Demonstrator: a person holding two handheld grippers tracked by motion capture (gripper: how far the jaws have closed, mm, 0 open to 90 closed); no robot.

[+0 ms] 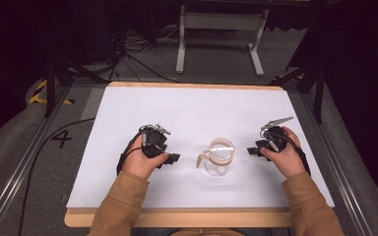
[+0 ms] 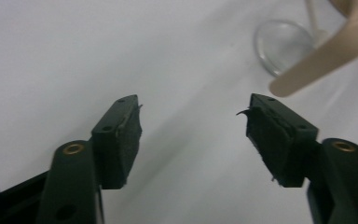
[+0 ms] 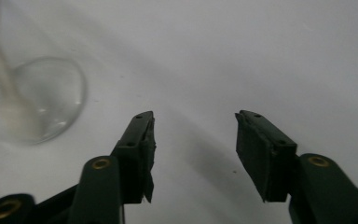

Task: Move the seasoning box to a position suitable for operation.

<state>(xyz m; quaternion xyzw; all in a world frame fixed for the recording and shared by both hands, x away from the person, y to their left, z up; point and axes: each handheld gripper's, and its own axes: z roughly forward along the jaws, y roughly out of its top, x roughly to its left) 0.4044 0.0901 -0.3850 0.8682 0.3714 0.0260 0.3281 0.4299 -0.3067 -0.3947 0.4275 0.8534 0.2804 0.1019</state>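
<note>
Your left gripper [image 1: 173, 158] and right gripper [image 1: 251, 150] rest low on the white bench [image 1: 192, 110], one at each side of the glass jar [image 1: 219, 158]. Both sets of fingers stand wide apart with nothing between them. The jar stands upright between your hands, near both, its beige clip lid [image 1: 203, 158] hanging toward your left gripper.

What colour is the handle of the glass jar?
The handle is beige, clearest in the left gripper view.

Clear glossy glass jar [image 1: 219, 160], pale smooth wooden-looking lid and handle; matt white table sheet [image 1: 197, 113] over wood board; matt black plastic gripper jaws, rough worn pads [image 2: 127, 135].
</note>
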